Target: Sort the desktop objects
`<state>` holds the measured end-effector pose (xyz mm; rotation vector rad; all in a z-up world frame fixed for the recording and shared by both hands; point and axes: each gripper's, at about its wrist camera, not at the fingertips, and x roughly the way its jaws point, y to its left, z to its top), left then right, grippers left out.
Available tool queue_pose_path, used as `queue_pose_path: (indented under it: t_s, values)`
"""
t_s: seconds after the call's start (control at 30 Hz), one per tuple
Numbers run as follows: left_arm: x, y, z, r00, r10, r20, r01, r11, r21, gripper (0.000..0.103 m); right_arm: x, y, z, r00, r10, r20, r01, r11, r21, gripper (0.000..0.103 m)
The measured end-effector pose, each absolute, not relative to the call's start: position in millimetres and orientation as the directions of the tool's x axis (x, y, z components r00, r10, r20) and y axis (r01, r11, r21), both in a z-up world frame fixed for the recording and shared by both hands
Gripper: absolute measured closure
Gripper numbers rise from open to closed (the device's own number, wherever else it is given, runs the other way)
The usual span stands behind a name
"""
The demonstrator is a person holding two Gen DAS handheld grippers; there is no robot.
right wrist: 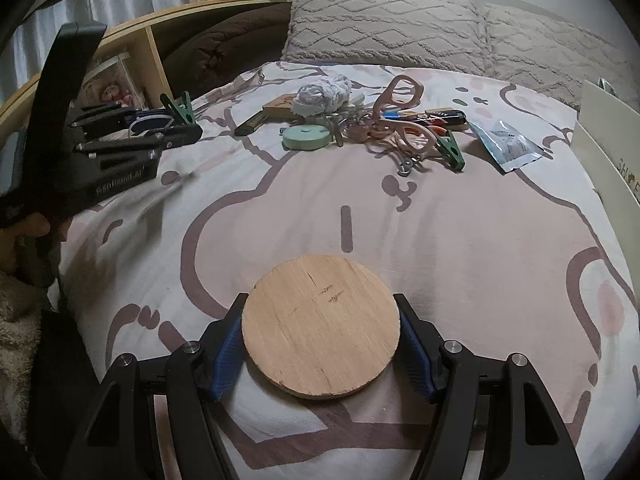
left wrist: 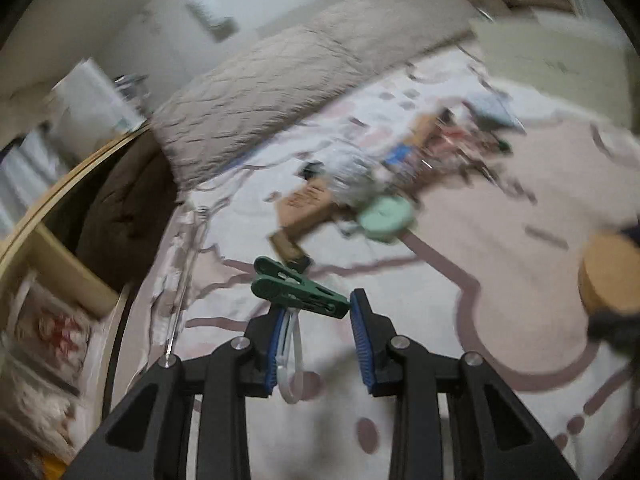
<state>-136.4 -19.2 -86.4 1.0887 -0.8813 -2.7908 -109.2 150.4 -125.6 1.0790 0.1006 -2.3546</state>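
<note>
The bedspread, white with pink and mauve cartoon outlines, carries everything, and two grey tufted pillows lie along its far edge. A wooden shelf unit stands past the bed's left corner.

One round plywood disc is gripped by its rim in the right gripper: a blue pad presses on each side, so the jaws stand fairly wide but are closed on the wood. The disc sits tilted just above the bedspread, near the front of the right wrist view. That gripper points downward over the bed.

The loose heap lies well beyond the disc, near the pillows. In it I count one crumpled white-grey cloth wad, one flat brown wooden block under the wad, one mint-green round tape measure and one clear plastic packet off to the right. There are two pink plastic spectacle frames and one green clothes peg beside them. The small pens and metal bits in the tangle are too jumbled to count.

A second dark green plastic clothes peg is in the left gripper, lying crosswise at the fingertips, with both blue pads against it and the jaws narrowly set. A white plastic loop hangs from it between the fingers. In the right wrist view a hand holds this gripper at the bed's left edge, above the bedspread and aimed toward the shelf. The left wrist view is blurred.
</note>
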Motion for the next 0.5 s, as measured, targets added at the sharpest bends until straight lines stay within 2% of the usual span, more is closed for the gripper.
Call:
queue_pose_path:
  t_s: [0.13, 0.27, 0.33, 0.4, 0.5]
  values:
    - [-133, 1, -112, -0.707, -0.180, -0.684, -0.324, -0.777, 0.540, 0.072, -109, 151, -126, -0.528, -0.448, -0.721, 0.504, -0.849, 0.159, 0.035]
    - [-137, 6, -111, -0.714, -0.162, -0.681, -0.326, -0.784, 0.528, 0.069, -110, 152, -126, -0.524, -0.452, -0.722, 0.504, -0.848, 0.166, 0.034]
    - [-140, 0, -107, -0.716, -0.143, -0.684, -0.302, -0.819, 0.488, 0.045, -110, 153, -126, -0.521, -0.456, -0.722, 0.504, -0.847, 0.171, 0.034]
    - [-141, -7, -100, -0.721, -0.114, -0.683, -0.282, -0.853, 0.439, 0.029, -110, 153, -126, -0.519, -0.458, -0.721, 0.504, -0.846, 0.175, 0.035]
    - [-140, -13, -91, -0.707, -0.011, -0.707, -0.305, -0.897, 0.319, 0.024, -110, 153, -126, -0.519, -0.458, -0.721, 0.504, -0.846, 0.175, 0.034]
